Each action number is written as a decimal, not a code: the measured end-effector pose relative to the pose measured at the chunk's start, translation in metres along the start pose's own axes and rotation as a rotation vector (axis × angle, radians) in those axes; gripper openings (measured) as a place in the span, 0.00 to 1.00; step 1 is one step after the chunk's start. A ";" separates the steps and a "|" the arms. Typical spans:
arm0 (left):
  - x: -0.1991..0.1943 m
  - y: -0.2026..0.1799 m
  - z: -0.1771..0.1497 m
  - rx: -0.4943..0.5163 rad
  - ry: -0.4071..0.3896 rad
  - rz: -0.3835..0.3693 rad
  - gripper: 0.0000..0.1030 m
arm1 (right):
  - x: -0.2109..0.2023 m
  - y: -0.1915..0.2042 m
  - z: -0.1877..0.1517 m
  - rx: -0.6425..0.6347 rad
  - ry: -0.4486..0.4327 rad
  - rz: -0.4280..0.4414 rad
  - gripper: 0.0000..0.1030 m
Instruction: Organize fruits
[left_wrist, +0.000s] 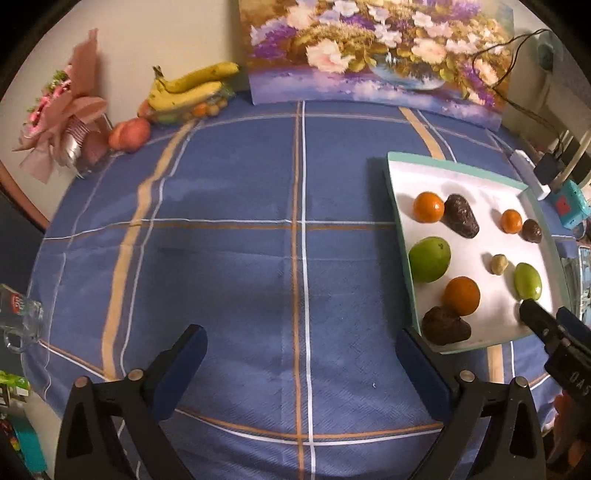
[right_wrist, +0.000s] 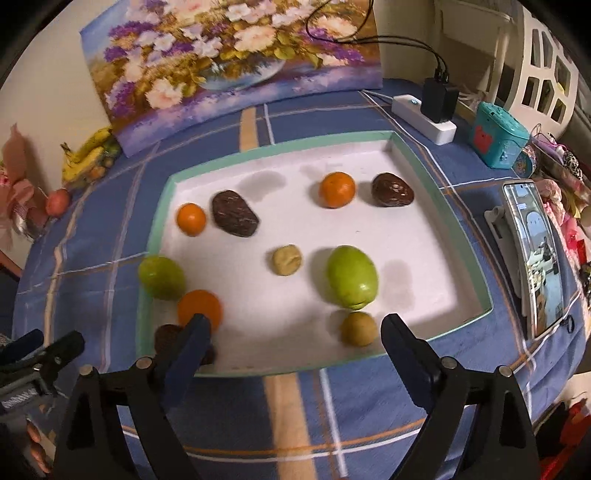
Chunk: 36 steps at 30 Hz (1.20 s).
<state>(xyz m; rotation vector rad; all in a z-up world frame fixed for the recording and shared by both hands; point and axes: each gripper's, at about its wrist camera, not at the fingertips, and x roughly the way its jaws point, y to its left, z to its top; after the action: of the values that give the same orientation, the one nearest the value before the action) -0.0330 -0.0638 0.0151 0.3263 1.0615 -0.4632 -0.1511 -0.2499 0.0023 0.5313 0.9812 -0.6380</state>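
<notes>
Both of your tongs stand wide with nothing between them: the left gripper (left_wrist: 301, 341) over bare blue tablecloth (left_wrist: 229, 258), the right gripper (right_wrist: 293, 330) at the near rim of the tray (right_wrist: 280, 146). For the next pick, come straight down and centre the fruit between the fingers before closing (round fruit will likely roll). In the tray, left to right: a green fruit (right_wrist: 161, 277), oranges and dark fruits, a small pale fruit (right_wrist: 286, 259), a large green fruit (right_wrist: 352, 277). Bananas (left_wrist: 188, 88) wait outside.

Blue plaid-clothed table (left_wrist: 240, 258) bearing tray (right_wrist: 443, 218), bananas (left_wrist: 188, 88), painting (left_wrist: 369, 48), phone (right_wrist: 532, 258).
</notes>
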 end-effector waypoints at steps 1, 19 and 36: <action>-0.005 0.001 -0.003 -0.002 -0.011 -0.001 1.00 | -0.003 0.002 -0.002 -0.004 -0.009 0.005 0.91; -0.030 0.030 -0.014 -0.092 -0.032 0.090 1.00 | -0.032 0.037 -0.019 -0.115 -0.096 -0.031 0.91; -0.023 0.024 -0.015 -0.054 0.002 0.111 1.00 | -0.028 0.042 -0.021 -0.134 -0.075 -0.045 0.91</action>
<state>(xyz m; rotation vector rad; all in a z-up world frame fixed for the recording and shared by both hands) -0.0408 -0.0313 0.0297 0.3360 1.0502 -0.3342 -0.1451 -0.1996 0.0229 0.3654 0.9592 -0.6230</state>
